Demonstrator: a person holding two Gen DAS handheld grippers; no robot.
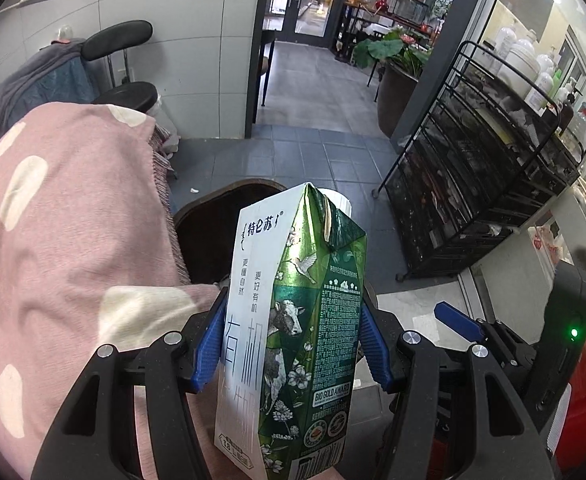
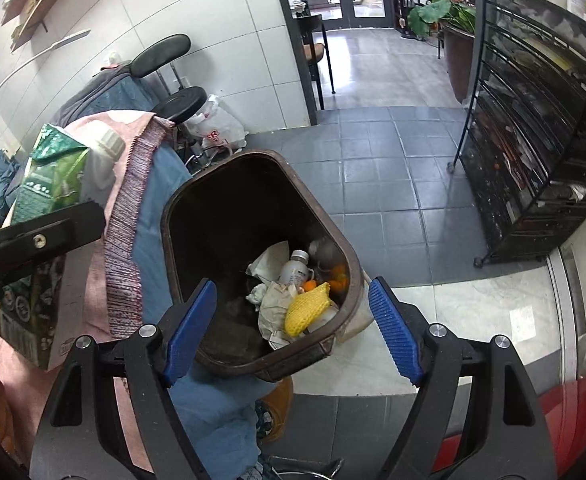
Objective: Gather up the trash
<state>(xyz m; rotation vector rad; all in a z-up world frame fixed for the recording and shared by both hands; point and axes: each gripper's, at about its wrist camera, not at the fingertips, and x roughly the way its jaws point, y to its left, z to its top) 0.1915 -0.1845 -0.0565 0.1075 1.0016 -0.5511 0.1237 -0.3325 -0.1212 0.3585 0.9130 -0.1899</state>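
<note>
Bin [image 2: 221, 216] mouth open at frame centre, trash only at lower right corner. Pink blanket [image 2: 133, 216] edge crowds bin's left rim. Black rack [image 2: 533, 128] fills right side; tiled floor [image 2: 385, 184] between.

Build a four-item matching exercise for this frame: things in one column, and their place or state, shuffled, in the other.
Things:
1. milk carton
2. right gripper
3. yellow foam net
4. pink dotted blanket

Place or state:
A. open, holding nothing, above the bin
B. lying on the paper scraps inside the brown bin
C. clamped between the blue pads of the left gripper
D. draped to the left of the bin

Pairs: 1-C, 2-A, 3-B, 4-D
</note>
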